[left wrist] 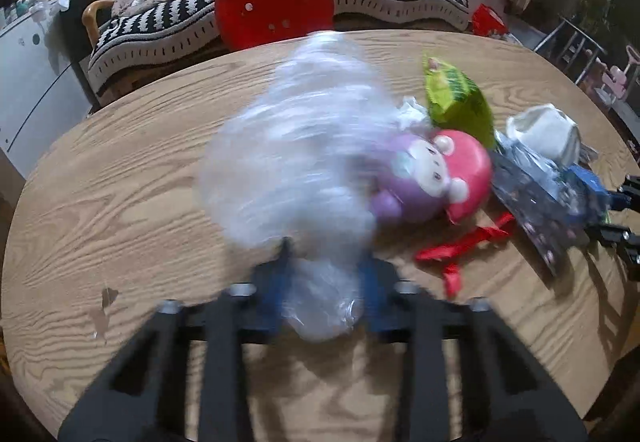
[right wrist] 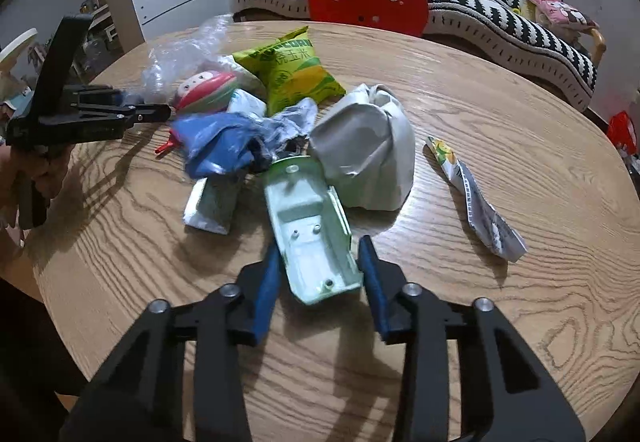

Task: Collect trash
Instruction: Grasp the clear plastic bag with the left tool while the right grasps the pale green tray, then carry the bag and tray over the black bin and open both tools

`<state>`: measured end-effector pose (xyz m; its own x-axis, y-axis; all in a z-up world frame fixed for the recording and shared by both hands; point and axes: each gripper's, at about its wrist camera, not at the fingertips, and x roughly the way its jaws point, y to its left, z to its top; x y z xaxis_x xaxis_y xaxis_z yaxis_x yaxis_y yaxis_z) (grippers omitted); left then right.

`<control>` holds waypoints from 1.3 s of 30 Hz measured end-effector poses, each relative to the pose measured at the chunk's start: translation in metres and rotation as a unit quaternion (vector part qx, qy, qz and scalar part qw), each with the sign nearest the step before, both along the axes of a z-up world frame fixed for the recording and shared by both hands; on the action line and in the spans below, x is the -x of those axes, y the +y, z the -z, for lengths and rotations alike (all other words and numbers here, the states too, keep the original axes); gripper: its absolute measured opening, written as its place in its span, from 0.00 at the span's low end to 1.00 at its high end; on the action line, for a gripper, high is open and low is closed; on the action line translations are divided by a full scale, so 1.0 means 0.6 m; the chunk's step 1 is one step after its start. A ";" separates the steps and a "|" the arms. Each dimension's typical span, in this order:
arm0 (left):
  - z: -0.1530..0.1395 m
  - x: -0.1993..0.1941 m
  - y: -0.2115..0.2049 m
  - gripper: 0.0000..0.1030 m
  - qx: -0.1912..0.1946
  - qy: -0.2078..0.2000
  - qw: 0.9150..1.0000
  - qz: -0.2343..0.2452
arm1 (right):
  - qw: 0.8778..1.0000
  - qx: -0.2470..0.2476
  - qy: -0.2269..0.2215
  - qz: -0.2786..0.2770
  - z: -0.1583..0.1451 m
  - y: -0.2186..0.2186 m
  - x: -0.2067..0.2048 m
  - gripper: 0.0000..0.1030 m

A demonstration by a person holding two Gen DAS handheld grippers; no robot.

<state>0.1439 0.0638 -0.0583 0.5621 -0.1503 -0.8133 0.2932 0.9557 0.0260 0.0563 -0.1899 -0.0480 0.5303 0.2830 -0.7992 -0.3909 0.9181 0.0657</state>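
Left wrist: left gripper (left wrist: 324, 266) is gripping a crinkly clear plastic bag (left wrist: 296, 166), jaws pinched narrow on its gathered neck; the bag is billowing forward of the jaws, motion-blurred. Judging this as the collecting step, bag serving as the trash sack. Just right of the jaws, touching the bag: a glossy pink-and-purple round cartoon toy (left wrist: 432, 174), a crumpled green foil snack packet (left wrist: 460, 98) and a thin red ribbon (left wrist: 464, 246) on the wood-grain table (left wrist: 120, 182).

Right wrist: right gripper (right wrist: 320, 266) is straddling a rigid pale-green moulded plastic tray (right wrist: 308, 218), jaws wide; contact unclear. Next move likely needs closing on its rim. Ahead: crumpled white paper bag (right wrist: 364, 154); flat printed wrapper (right wrist: 476, 198) lying apart, right.
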 end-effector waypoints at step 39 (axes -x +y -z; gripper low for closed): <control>-0.103 0.302 -0.586 0.12 0.093 -0.075 0.956 0.267 | 0.945 -0.004 -0.104 0.309 -0.137 -0.460 0.351 0.34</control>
